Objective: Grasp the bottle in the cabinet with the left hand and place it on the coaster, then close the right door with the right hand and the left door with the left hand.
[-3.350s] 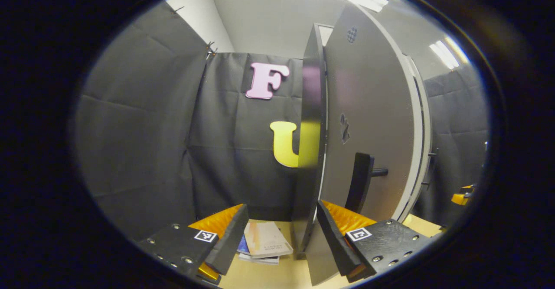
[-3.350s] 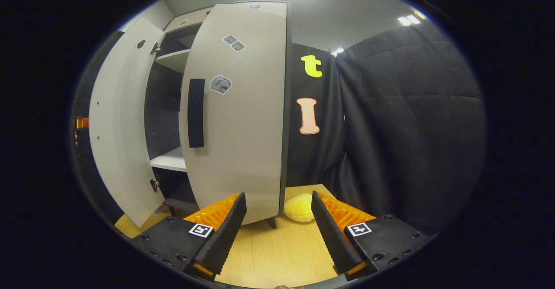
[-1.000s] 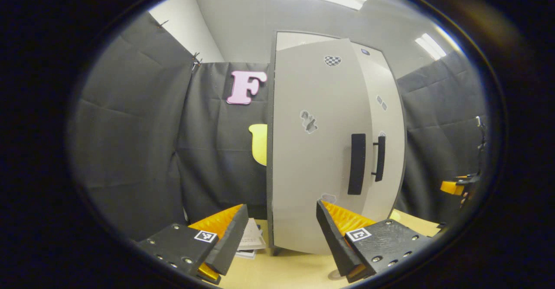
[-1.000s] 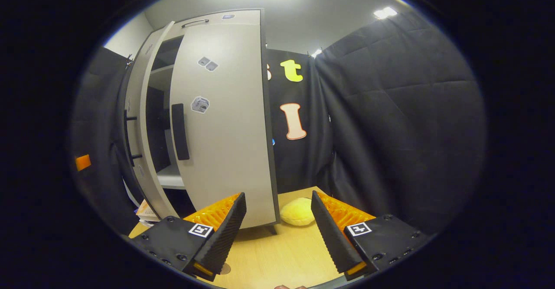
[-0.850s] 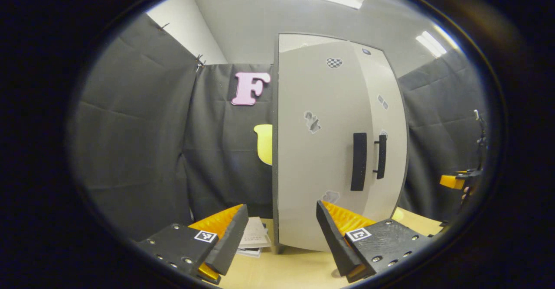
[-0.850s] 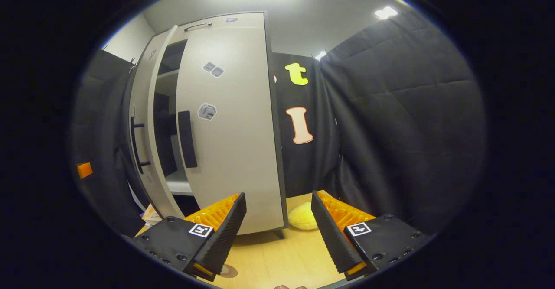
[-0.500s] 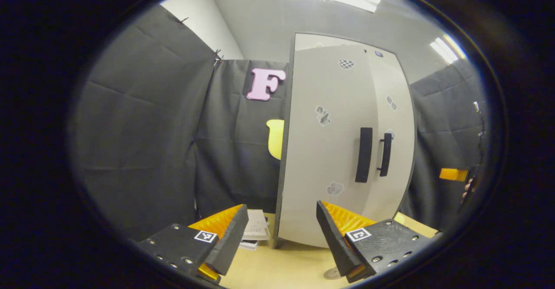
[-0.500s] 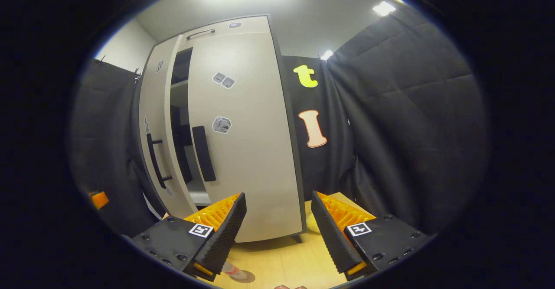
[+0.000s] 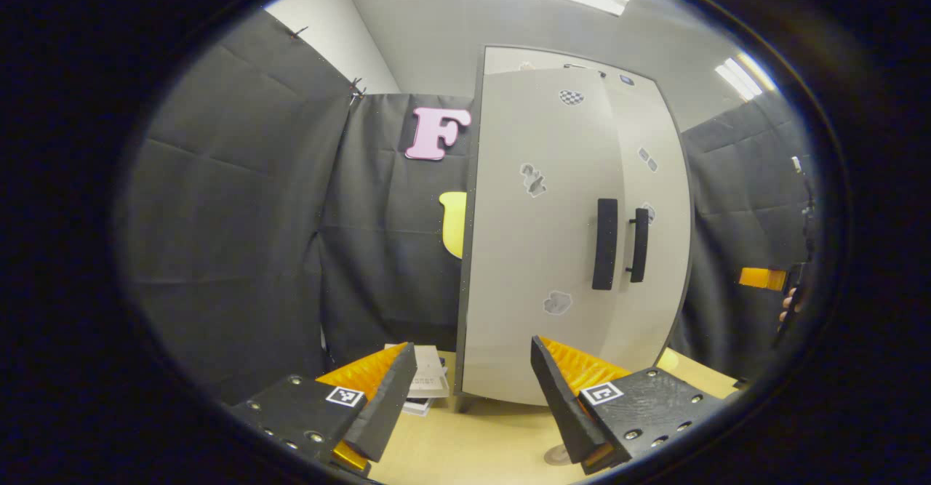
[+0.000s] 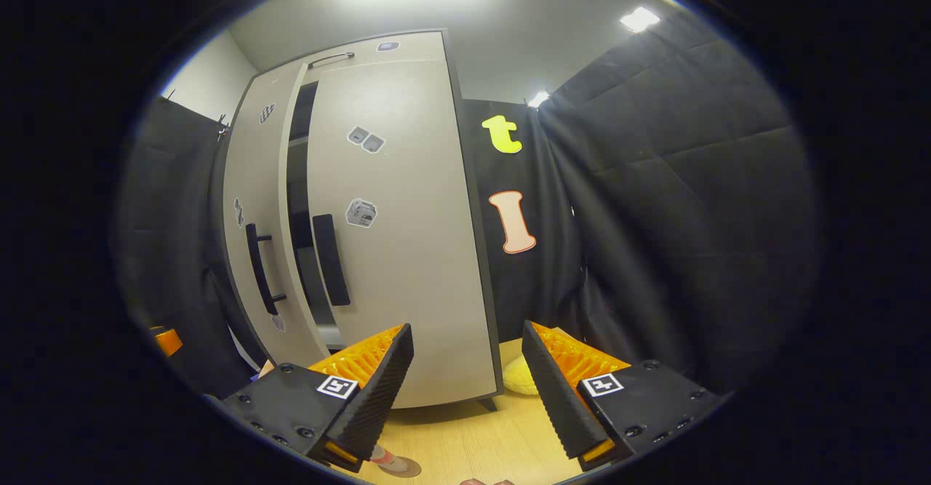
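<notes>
Since the frame a few seconds back, the left door (image 9: 538, 238) has swung round from nearly edge-on to almost flush with the cabinet front, and the right door (image 10: 407, 238) has come in from well ajar to nearly shut.

In the left gripper view, my left claw (image 9: 473, 398) hangs with its fingers apart and nothing between them, low over the worktop (image 9: 473, 445). The left door stands just ahead, its black handle (image 9: 605, 243) close beside the right door's handle (image 9: 638, 245). A stack of papers (image 9: 425, 383) lies on the worktop by the cabinet's left foot. A round disc, the coaster as far as I can tell, peeks out at the base of my right finger (image 9: 558, 456). Far right, an orange part of the other claw (image 9: 760, 278) shows with a hand (image 9: 787, 310) behind it.

In the right gripper view, my right claw (image 10: 469, 390) is likewise spread and empty. A dark gap remains between the two doors, so the cabinet (image 10: 349, 52) is not fully closed. The bottle (image 10: 383, 457) stands on the coaster (image 10: 401, 467) at the bottom edge, mostly hidden behind my left finger. A yellow soft thing (image 10: 522, 374) lies by the cabinet's right foot.
</notes>
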The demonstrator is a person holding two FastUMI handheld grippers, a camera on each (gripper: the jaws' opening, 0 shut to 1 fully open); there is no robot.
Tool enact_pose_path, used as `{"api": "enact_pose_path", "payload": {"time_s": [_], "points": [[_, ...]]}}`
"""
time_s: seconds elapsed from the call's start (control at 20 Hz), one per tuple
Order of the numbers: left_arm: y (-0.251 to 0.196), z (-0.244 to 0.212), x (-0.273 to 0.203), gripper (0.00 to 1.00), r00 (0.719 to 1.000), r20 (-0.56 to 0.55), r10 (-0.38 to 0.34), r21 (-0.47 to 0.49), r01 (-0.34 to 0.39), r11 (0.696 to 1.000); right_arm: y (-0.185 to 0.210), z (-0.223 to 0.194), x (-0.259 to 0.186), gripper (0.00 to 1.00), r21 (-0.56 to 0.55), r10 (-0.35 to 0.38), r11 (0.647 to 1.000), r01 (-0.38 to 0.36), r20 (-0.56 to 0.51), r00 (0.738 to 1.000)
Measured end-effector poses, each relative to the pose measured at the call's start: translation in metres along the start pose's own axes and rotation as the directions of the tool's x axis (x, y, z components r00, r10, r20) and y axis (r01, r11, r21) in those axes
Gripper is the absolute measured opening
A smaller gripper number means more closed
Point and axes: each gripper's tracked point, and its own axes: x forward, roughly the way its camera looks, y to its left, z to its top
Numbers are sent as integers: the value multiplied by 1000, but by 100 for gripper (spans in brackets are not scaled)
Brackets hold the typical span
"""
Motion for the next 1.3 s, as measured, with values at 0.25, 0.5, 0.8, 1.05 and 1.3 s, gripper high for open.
{"api": "enact_pose_path", "payload": {"time_s": [0.25,0.5,0.8,1.05,1.3], "points": [[3,3,11,99,1000,27,-15,29,14,999,-6,4,-3,96,-29,-31,999,32,24,999],[9,19,23,92,997,75,-21,54,17,998,-15,5,-6,96,-25,-69,997,70,31,997],[-3,27,34,99,993,101,-61,54,56,997,-21,3,-11,96,-25,-98,995,99,29,995],[-12,36,35,99,986,133,-97,120,81,989,-25,5,-5,96,-25,-107,994,108,32,994],[-45,36,43,84,976,133,-175,87,164,983,-23,-3,-6,96,-40,-97,994,98,21,995]]}}
